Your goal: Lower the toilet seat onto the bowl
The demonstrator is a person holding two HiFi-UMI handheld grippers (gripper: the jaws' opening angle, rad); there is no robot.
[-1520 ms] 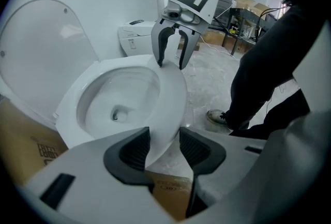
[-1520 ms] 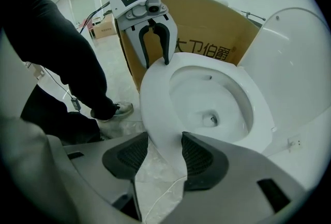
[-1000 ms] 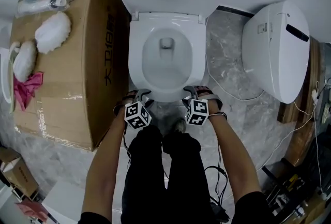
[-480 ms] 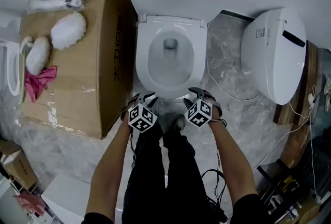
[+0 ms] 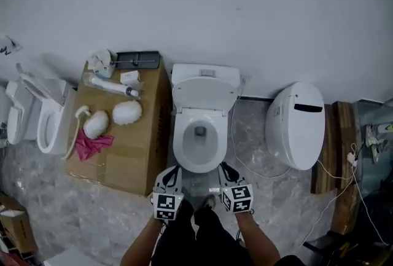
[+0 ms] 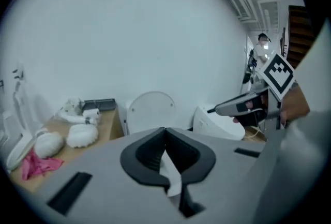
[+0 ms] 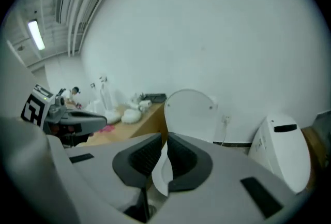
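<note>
The toilet seat [image 5: 206, 94] stands upright against the tank at the back of the bowl [image 5: 178, 147]. It is well apart from both claws, which hang low at the bowl's front edge. The left claw [image 5: 173, 171] is closed on nothing. The right claw [image 5: 226, 168] is closing, with a slim gap left between its jaws and nothing in it; the white behind that gap is the bowl beyond.

The step in hand looks like the reach, and closed jaws cannot take a rim. One claw should open wide and travel up over the bowl to the seat's top edge. There it should pinch the rim a little off centre, where the edge is thin enough to enter the jaws.

The seat should then tip forward past its balance point and follow its hinge arc down under control until it rests, rather than drop. From above it is hard to tell whether a separate ring already lies on the bowl, so the jaws should take only the raised leaf.
</note>
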